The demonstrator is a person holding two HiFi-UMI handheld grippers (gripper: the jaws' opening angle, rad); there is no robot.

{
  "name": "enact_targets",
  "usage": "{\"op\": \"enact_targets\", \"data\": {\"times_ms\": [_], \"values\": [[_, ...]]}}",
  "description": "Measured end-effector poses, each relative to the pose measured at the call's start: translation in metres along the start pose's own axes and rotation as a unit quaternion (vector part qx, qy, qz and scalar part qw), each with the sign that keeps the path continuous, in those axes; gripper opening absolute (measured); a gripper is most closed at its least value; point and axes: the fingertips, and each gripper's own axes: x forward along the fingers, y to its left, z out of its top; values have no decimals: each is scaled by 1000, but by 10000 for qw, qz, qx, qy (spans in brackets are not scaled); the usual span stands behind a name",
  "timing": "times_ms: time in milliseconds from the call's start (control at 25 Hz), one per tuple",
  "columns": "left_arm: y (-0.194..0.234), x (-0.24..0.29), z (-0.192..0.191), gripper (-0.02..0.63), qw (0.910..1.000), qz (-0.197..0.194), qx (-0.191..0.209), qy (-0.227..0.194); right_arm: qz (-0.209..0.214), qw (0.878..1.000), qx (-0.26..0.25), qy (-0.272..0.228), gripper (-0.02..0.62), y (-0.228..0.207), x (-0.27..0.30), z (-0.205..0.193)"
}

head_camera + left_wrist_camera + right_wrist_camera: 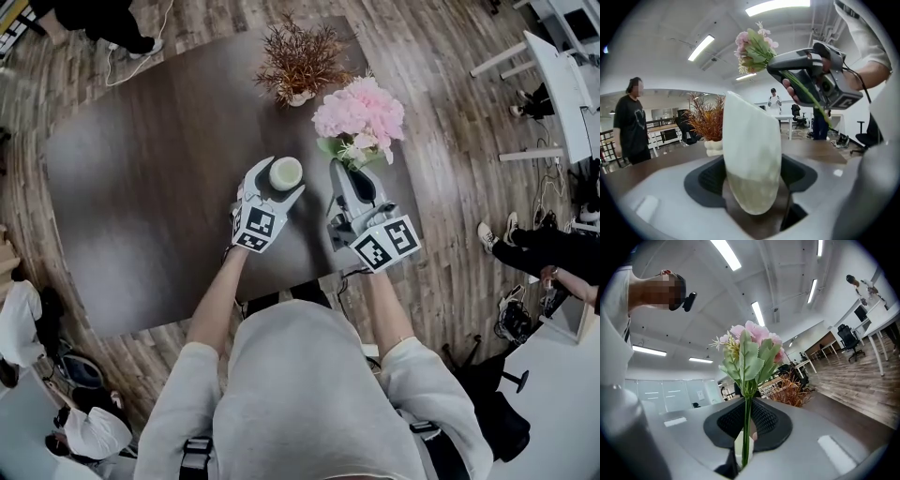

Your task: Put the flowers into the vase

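Note:
A pale cream vase (286,173) stands on the dark table (141,187), and my left gripper (279,180) is shut on it. In the left gripper view the vase (752,159) fills the gap between the dark pads (705,180) and leans to the right. My right gripper (349,169) is shut on the green stem of a pink bouquet (361,117), which it holds upright just right of the vase. In the right gripper view the stem (746,427) rises from the closed jaws to the blooms (750,350). From the left gripper view, the right gripper (811,70) and bouquet (754,44) hang above the vase's mouth.
A dried brown plant in a white pot (300,61) stands behind the vase near the table's far edge. A person in black (630,122) stands off to the left, and another person (534,253) sits to the right of the table. White desks (562,84) lie farther right.

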Motion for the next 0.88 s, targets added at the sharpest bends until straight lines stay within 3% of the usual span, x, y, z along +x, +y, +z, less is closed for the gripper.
{"op": "enact_targets", "data": {"times_ms": [280,480,640,880], "values": [[2,12,8,347,9999,3,-112,-3,821,9953,-106,-497,18,25,51,40],[2,14,9,347,10000,-6,-94,-19,1124,9893,-214,-905,18,44,81,65],[3,14,8,347,9999,13,-109,1,1218,9889,-486,-702,18,45,98,48],[7,11,10,347,9999,-1,-85,-56,1186,9915,-386,-369,20,36,95,14]]}}
